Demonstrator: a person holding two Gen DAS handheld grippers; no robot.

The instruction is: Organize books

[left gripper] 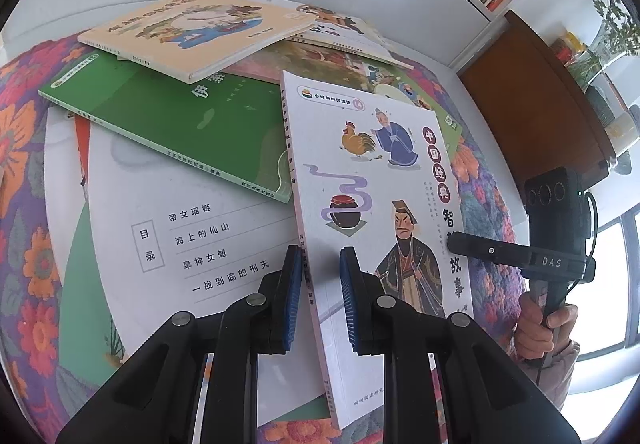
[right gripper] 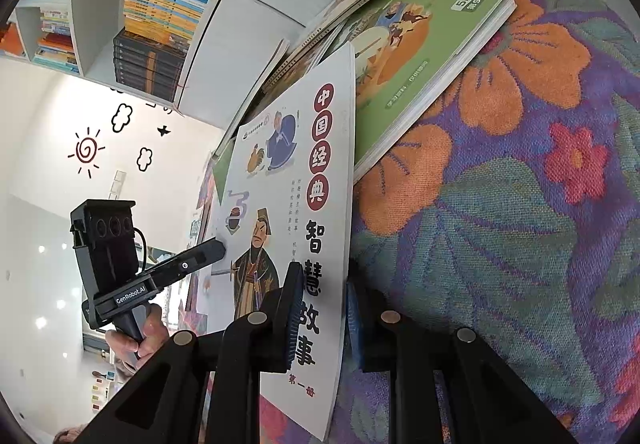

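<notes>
A round table covered in a bright floral cloth (right gripper: 520, 204) stood against white shelving (right gripper: 100, 24) packed with stacked books. Several children's books lay scattered and overlapping on it: a green paperback (left gripper: 180, 124), a cream hardcover (left gripper: 192, 32) resting across that, an open book showing a contents page (left gripper: 192, 236), and a thick green-covered book (right gripper: 432, 56) nearer the far edge.

The task's book, a white story book (left gripper: 372, 204) with a rooster, a jar and robed figures on its cover, was tilted up off the pile. The left gripper (left gripper: 320, 300) was pinched on its spine edge, blue pads pressed to either face. The right gripper (right gripper: 324, 320) was clamped on the opposite, open edge near the bottom of the cover. A hand (left gripper: 540, 320) held the right tool's handle.

With both long edges gripped, the book probably wanted lifting evenly, the two hands rising together so the thin cover did not bow or slip. Keeping it clear of the green paperback beneath would avoid dragging the pile.
</notes>
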